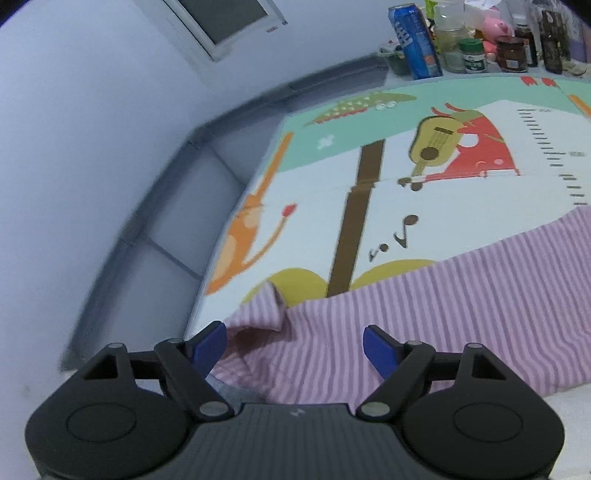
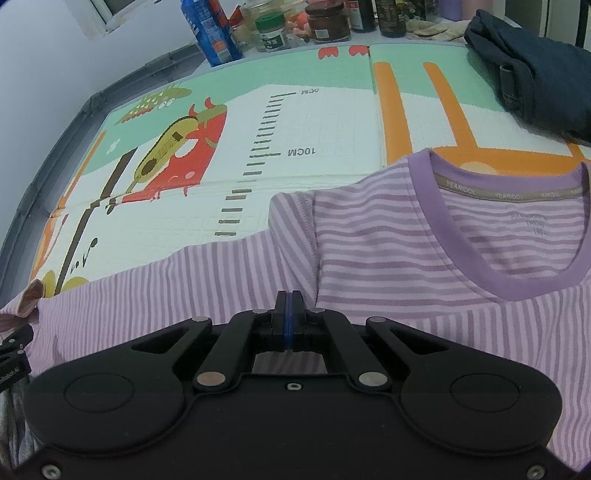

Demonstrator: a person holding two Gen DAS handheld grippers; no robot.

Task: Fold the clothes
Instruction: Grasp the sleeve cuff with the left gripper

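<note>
A purple-and-white striped long-sleeved shirt (image 2: pixel 388 236) lies on the play mat (image 2: pixel 325 125), its purple collar (image 2: pixel 432 206) toward the right. One sleeve stretches left and ends in a rumpled cuff (image 1: pixel 264 310). My left gripper (image 1: pixel 295 345) hovers open just above that cuff end, with striped fabric under the gap between its blue pads (image 1: pixel 208 345). My right gripper (image 2: pixel 288 301) is shut, its tips over the shirt near the shoulder seam. No fabric shows between its pads.
Bottles, jars and a blue can (image 2: pixel 210 29) crowd the mat's far edge. A dark folded garment (image 2: pixel 532 70) lies at the far right. A grey raised border (image 1: pixel 155 206) and the wall run along the left side.
</note>
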